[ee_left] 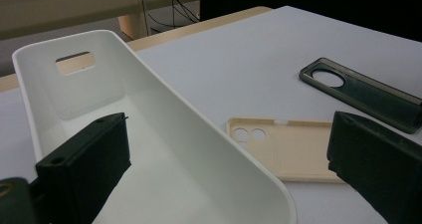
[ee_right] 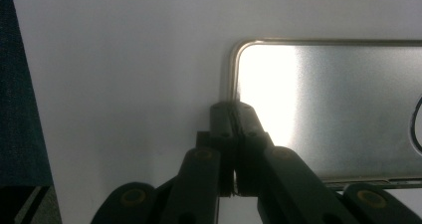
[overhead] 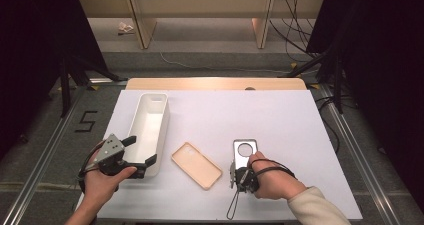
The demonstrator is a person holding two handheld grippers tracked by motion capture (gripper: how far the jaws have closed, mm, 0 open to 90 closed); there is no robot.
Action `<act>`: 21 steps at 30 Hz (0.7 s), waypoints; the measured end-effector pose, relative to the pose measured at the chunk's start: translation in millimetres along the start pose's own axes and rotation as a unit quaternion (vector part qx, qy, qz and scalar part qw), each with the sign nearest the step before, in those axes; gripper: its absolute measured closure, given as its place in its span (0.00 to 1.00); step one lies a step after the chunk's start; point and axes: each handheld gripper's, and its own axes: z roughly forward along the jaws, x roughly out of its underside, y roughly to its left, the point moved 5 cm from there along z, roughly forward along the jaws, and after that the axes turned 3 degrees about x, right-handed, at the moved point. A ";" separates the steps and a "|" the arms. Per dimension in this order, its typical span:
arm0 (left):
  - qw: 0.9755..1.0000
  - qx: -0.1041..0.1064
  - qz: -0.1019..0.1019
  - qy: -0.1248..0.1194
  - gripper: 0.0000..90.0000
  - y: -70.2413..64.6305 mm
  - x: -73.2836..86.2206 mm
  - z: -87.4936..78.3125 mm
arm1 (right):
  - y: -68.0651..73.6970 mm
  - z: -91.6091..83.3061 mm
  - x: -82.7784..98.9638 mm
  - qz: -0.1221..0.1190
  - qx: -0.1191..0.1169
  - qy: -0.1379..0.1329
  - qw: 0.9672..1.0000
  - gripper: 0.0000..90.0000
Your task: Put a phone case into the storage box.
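A grey phone case (overhead: 245, 152) with a round camera hole lies on the white table, right of centre. My right gripper (overhead: 236, 171) sits at its near end. In the right gripper view the jaws (ee_right: 233, 112) are pressed together on the rim of the grey case (ee_right: 338, 109) near a corner. A beige phone case (overhead: 196, 165) lies flat between the grey case and a long white bin (overhead: 150, 97). My left gripper (overhead: 141, 150) is open at the bin's near end. One jaw is inside the bin (ee_left: 164, 99) and the other is outside it, above the beige case (ee_left: 288, 149).
The grey case (ee_left: 363, 92) also appears far right in the left gripper view. The white table surface (overhead: 260, 115) stretches behind the cases to a wooden strip (overhead: 215, 83) at the back. Dark stands and cables flank the table.
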 end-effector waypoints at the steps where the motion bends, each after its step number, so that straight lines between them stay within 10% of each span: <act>1: 1.000 0.000 0.000 0.000 0.03 0.0 0.0 0.0 | 0.0 0.0 0.0 0.000 0.000 0.000 1.000 0.99; 21: 1.000 -0.001 0.000 -0.001 0.03 0.1 -0.4 -0.1 | -5.4 -14.4 5.7 0.015 0.017 -0.028 0.999 1.00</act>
